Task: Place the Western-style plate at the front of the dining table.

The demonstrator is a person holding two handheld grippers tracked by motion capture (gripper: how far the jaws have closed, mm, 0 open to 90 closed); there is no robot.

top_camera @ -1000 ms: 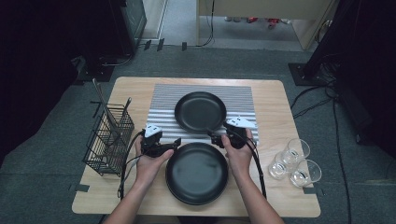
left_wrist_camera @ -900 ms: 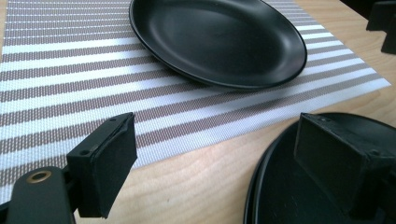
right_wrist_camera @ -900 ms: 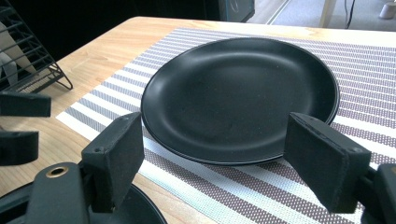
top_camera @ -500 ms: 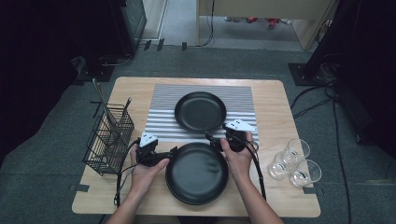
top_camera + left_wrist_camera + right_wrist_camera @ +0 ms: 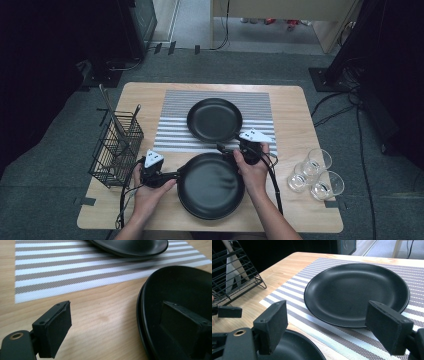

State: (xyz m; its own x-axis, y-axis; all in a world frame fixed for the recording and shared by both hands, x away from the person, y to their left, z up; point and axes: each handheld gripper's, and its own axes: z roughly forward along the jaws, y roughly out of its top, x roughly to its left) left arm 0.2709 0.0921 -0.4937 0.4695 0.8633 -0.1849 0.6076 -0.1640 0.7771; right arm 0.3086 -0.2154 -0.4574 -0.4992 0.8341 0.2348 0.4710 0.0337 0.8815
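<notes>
Table (image 5: 292, 107): pale wood, striped mat (image 5: 170, 125), grey floor | near plates (image 5: 210, 187): black, glossy, stacked at front edge | left gripper (image 5: 172, 176): spread astride their rim | right gripper (image 5: 227, 150): spread, empty.

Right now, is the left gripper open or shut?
Open: the left gripper straddles the near plate's rim, pads apart, not pressing.

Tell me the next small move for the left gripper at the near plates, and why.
Probably close the left gripper on the rim of the near plate stack. Its jaws stand open astride that rim, one over the bare table, one over the plate's inside, pads not yet pressing. The right gripper is open, above the stack's far edge.
</notes>
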